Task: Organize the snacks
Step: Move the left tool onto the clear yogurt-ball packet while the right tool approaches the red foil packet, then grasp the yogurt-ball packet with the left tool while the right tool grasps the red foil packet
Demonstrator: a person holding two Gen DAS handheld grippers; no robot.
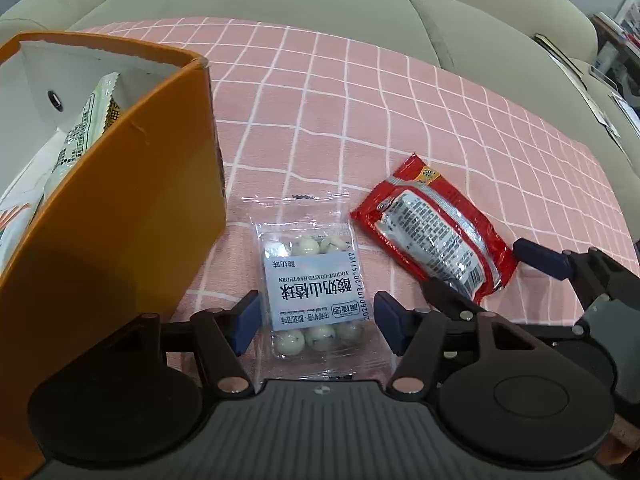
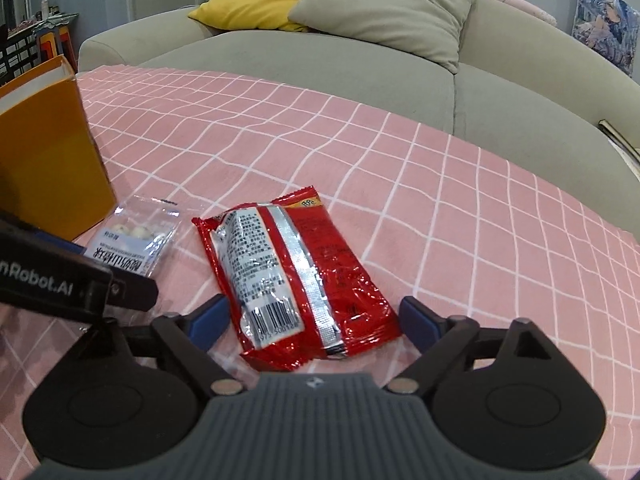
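A clear bag of white yogurt-coated hawthorn balls (image 1: 314, 280) lies flat on the pink checked cloth, right beside the orange box (image 1: 120, 220). My left gripper (image 1: 318, 320) straddles the bag's near half. Its blue pads stand at the bag's side edges and the bag is not squeezed. A red snack packet (image 2: 296, 276) lies to the right, silver seam up. My right gripper (image 2: 314, 318) stands open around its near end, pads close to both edges. From the left wrist the red packet (image 1: 436, 236) and right gripper (image 1: 492, 276) show too. The bag (image 2: 136, 240) is partly hidden by the left gripper's black finger (image 2: 120, 284).
The orange box (image 2: 48, 152) is open-topped with white inner walls and holds a pale green snack pack (image 1: 88, 128) with other packs. The pink cloth (image 2: 480, 208) stretches back and right. Behind it stands a grey sofa (image 2: 320, 64) with yellow and grey cushions.
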